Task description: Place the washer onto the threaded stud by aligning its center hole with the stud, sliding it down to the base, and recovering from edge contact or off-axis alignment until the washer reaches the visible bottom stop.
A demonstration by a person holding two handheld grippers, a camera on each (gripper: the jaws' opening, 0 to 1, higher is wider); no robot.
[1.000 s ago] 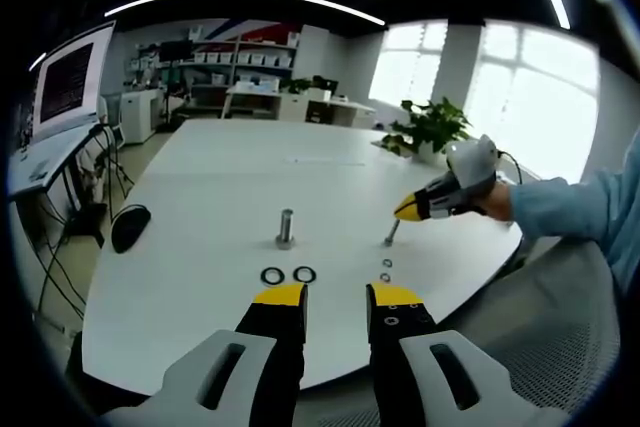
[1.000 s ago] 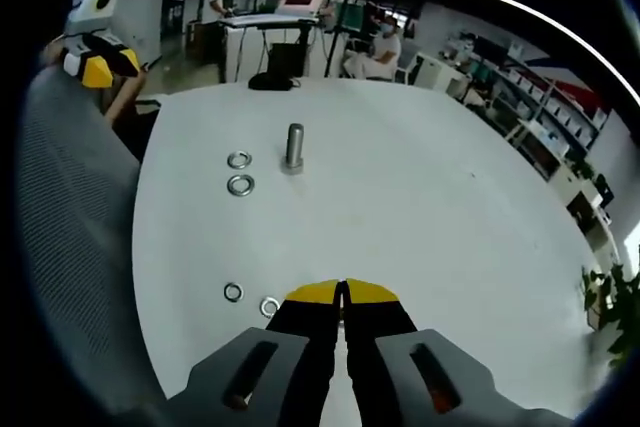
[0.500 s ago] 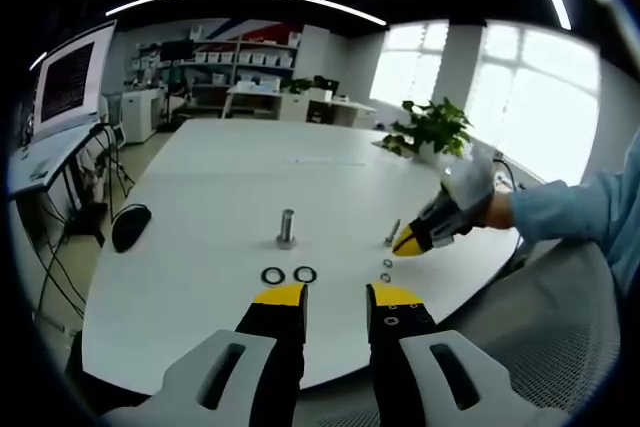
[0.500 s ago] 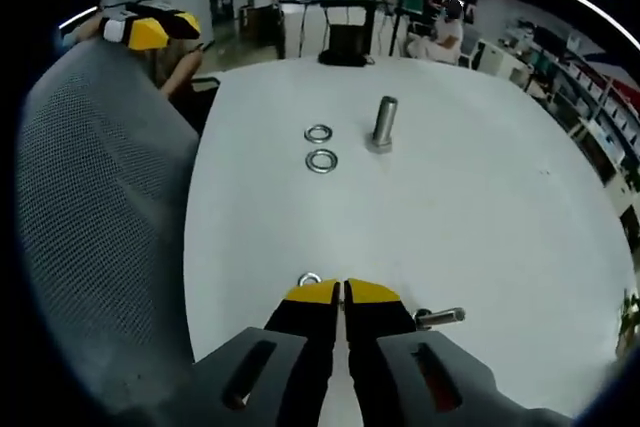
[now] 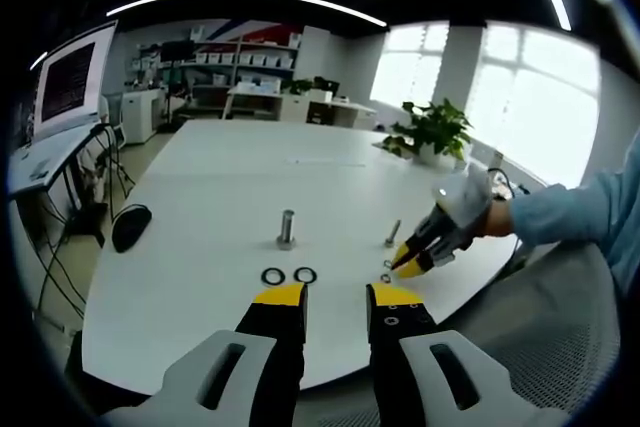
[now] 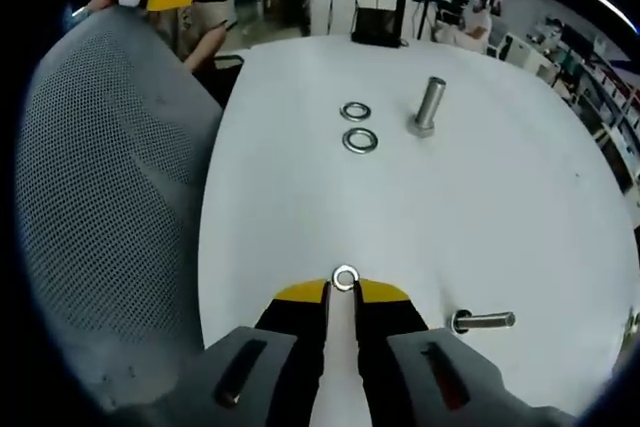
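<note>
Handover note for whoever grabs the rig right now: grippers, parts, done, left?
Left gripper: fingers open, holding nothing, hovering above the near edge of the table.
Right gripper: fingertips down at a small washer on the table; fingers slightly apart, no grip yet.
Small stud: just beside the right gripper, bare.
Large stud: mid-table, bare, with two large washers lying flat beside it.
Done: right gripper brought to the small washer.
Left: grip the washer, lift it, line its hole with the small stud, slide it to the base.
</note>
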